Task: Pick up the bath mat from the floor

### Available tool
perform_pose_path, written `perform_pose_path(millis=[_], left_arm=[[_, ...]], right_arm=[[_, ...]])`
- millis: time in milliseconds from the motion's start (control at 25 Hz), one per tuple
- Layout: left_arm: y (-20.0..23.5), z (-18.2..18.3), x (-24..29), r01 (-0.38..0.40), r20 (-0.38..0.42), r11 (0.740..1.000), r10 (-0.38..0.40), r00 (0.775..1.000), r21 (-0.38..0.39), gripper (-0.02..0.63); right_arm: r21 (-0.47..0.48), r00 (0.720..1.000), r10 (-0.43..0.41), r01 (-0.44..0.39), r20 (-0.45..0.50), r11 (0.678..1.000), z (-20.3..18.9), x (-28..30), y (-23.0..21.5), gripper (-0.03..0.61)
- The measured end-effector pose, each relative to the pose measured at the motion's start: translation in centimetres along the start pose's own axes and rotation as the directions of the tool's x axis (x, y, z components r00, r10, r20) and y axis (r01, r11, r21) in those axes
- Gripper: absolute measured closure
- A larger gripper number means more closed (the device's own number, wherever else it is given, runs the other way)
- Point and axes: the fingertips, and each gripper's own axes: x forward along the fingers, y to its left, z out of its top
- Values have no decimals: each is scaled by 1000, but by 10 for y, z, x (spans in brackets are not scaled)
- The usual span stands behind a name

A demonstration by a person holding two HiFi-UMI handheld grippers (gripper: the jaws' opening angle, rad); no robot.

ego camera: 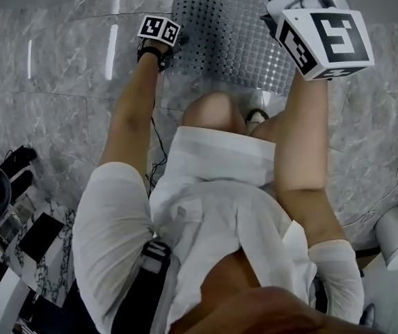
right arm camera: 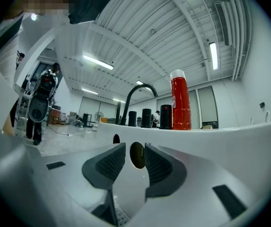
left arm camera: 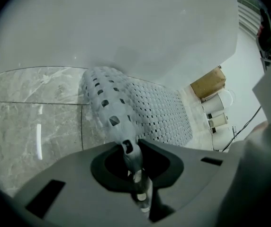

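The left gripper (left arm camera: 130, 151) is clamped on the bunched edge of the bath mat (left arm camera: 157, 115), the rest lying on the floor (left arm camera: 31, 126); the right gripper (right arm camera: 131, 156) gapes empty; best lift steadily, pinch kept firm.

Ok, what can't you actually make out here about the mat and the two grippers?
Head view: the bath mat's right end is hidden behind the marker cube, which also covers the right gripper's jaws.
Left gripper view: how much mat sits inside the left gripper is hidden by its shut jaws.
Right gripper view: a perforated patch is cut off by the bottom edge and too small to identify.
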Motion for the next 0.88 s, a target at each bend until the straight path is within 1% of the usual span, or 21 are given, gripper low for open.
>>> perform_pose_path(millis=[160, 280, 400, 480, 560, 640, 800, 880], left_arm=[[-11, 8, -10, 6, -3, 1000, -6, 1000, -6, 566], [-29, 14, -27, 3, 12, 999, -3, 1000, -32, 568], [-63, 19, -53, -10, 19, 998, 11, 1000, -55, 569], [-91, 26, -72, -10, 17, 999, 10, 1000, -48, 569], [-113, 35, -92, -7, 16, 999, 8, 1000, -46, 569], [-135, 43, -111, 0, 15, 999, 1, 1000, -52, 571], [-187, 67, -156, 9, 32, 999, -7, 999, -52, 571], [-217, 75, -181, 2, 27, 999, -1, 1000, -36, 571]], right_arm=[[14, 1000, -11, 11, 11, 1000, 3, 2, -7, 436], [10, 999, -40, 40, 31, 999, 1, 7, -23, 436], [-11, 993, -98, 99, 60, 995, -3, 6, -44, 451], [-17, 989, -141, 141, 36, 990, -2, 0, -55, 457], [19, 985, -173, 172, 22, 985, 13, -8, -63, 461], [56, 982, -187, 186, 16, 981, 39, -19, -69, 465], [52, 986, -161, 164, -47, 985, 93, -44, -73, 474], [54, 984, -157, 162, -87, 985, 122, -63, -75, 474]])
